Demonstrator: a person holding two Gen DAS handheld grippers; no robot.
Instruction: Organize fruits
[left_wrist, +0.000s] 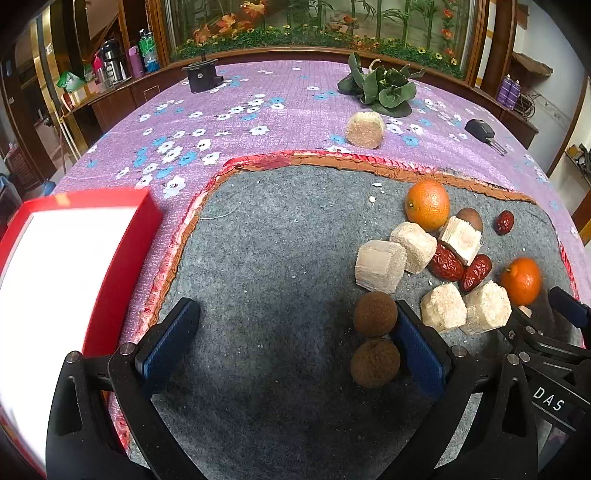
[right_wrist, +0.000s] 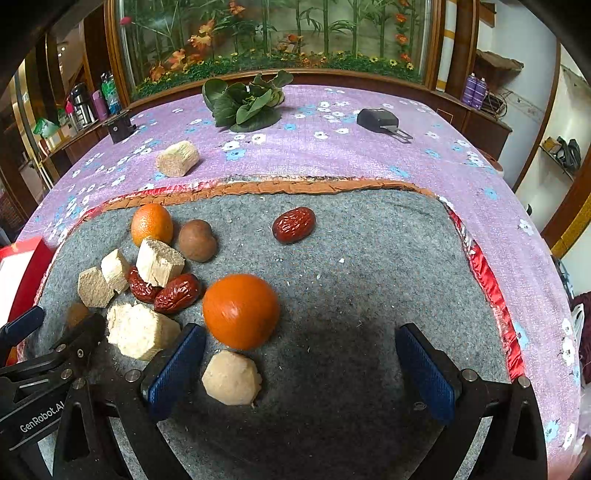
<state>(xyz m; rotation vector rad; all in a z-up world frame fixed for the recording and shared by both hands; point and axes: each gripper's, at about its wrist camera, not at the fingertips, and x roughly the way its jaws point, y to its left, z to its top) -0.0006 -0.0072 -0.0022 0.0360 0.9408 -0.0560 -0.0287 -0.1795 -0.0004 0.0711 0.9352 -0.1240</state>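
Two wide-open, empty grippers, left gripper (left_wrist: 295, 343) and right gripper (right_wrist: 299, 373), hover over a grey mat (left_wrist: 277, 240). Mat's fruit pile: nearest orange (right_wrist: 240, 311) could roll if nudged.

a big glass case (right_wrist: 273, 37) of fake plants stands far ahead of the jaws, with a brown wood shelf (left_wrist: 110, 92) to the left.
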